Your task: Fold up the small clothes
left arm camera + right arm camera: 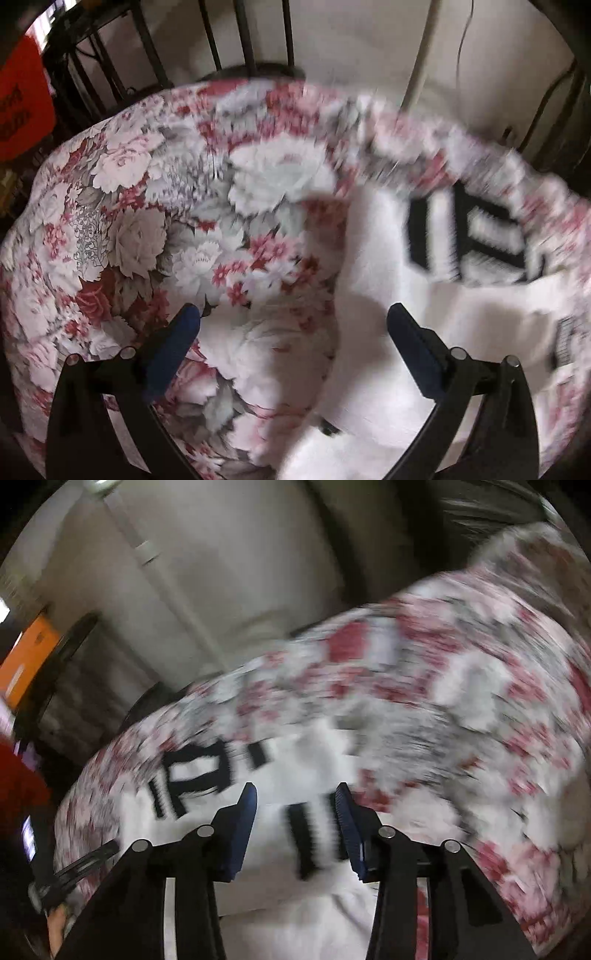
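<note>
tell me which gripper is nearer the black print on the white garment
Right. The right gripper hovers over the white garment with a bar of the black print between its jaws. The left gripper hangs at the garment's edge, print farther off.

**Blur and cut-offs in both wrist views**

The black block lettering (469, 236) on the white cotton garment (388, 332) is smeared unreadable. The red-and-grey floral bedsheet (461, 686) blurs heavily in the right wrist view. An orange box (22, 107) is cropped at the frame's edge.
</note>
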